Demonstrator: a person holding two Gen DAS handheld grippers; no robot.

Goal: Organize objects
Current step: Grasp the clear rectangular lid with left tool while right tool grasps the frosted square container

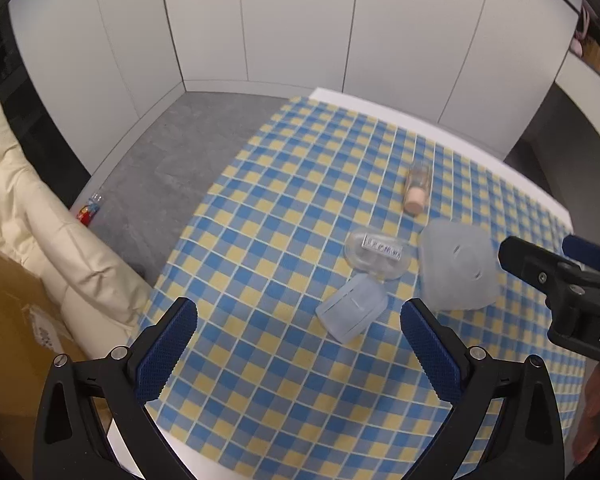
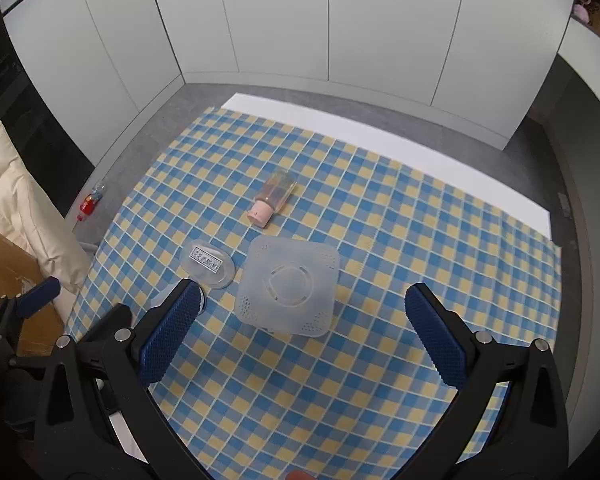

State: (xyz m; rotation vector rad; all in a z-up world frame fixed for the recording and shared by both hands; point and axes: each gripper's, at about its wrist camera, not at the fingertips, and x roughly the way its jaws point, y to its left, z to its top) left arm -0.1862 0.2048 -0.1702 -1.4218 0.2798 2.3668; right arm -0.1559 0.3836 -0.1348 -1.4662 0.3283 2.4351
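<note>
On the blue-and-yellow checked cloth (image 1: pixel 260 240) lie four items. A small clear bottle with a pink cap (image 1: pixel 416 190) (image 2: pixel 274 196) lies on its side at the back. A clear oval case with a label (image 1: pixel 376 254) (image 2: pixel 209 264) sits beside a translucent square perforated lid (image 1: pixel 456 264) (image 2: pixel 288 286). A small translucent ribbed cup (image 1: pixel 352 308) lies tipped in front of the oval case. My left gripper (image 1: pixel 298 344) is open, just short of the cup. My right gripper (image 2: pixel 302 332) is open above the cloth, near the square lid. It also shows at the left wrist view's right edge (image 1: pixel 548 268).
The table's white top (image 2: pixel 380 136) shows beyond the cloth's far edge. A cream padded cushion (image 1: pixel 32 220) and a brown cardboard box (image 1: pixel 8 320) stand left of the table. A small red bottle (image 1: pixel 90 210) lies on the grey floor by white cabinet doors (image 1: pixel 300 20).
</note>
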